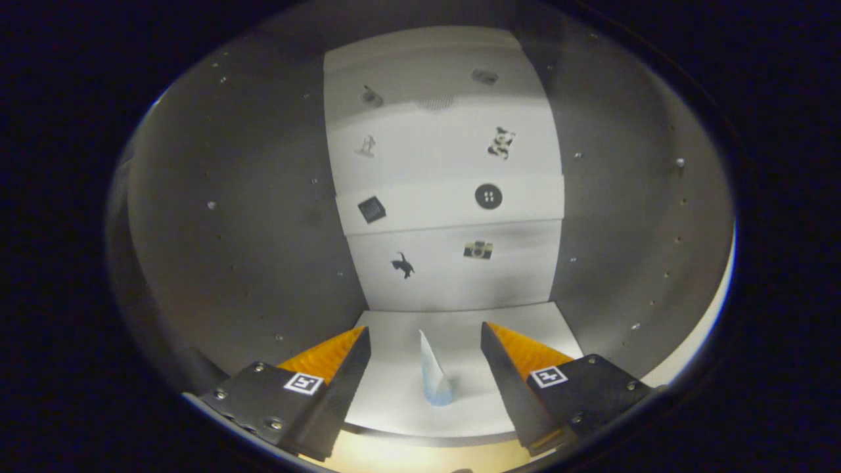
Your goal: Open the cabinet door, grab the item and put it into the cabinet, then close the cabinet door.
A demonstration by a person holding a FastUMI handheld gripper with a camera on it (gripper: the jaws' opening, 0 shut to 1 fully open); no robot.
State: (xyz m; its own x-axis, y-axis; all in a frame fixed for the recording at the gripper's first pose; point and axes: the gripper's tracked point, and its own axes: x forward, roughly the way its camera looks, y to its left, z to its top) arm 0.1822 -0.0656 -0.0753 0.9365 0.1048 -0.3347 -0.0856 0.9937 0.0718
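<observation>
I look straight into an open cabinet [250,230] with grey side walls, a white floor and a white back wall [447,197] carrying several small stickers. A small pale blue and white item [434,378], cone-like and pointed, stands upright on the cabinet floor. It sits between my two fingers, touching neither. My gripper [426,338] is open, its fingertips reaching just inside the cabinet's front edge. The cabinet door is out of sight.
The cabinet's front lip [427,439] runs just below the item, with a lit pale surface beneath it. Small peg holes dot both side walls [631,217]. The white floor [525,322] continues behind the item to the back wall.
</observation>
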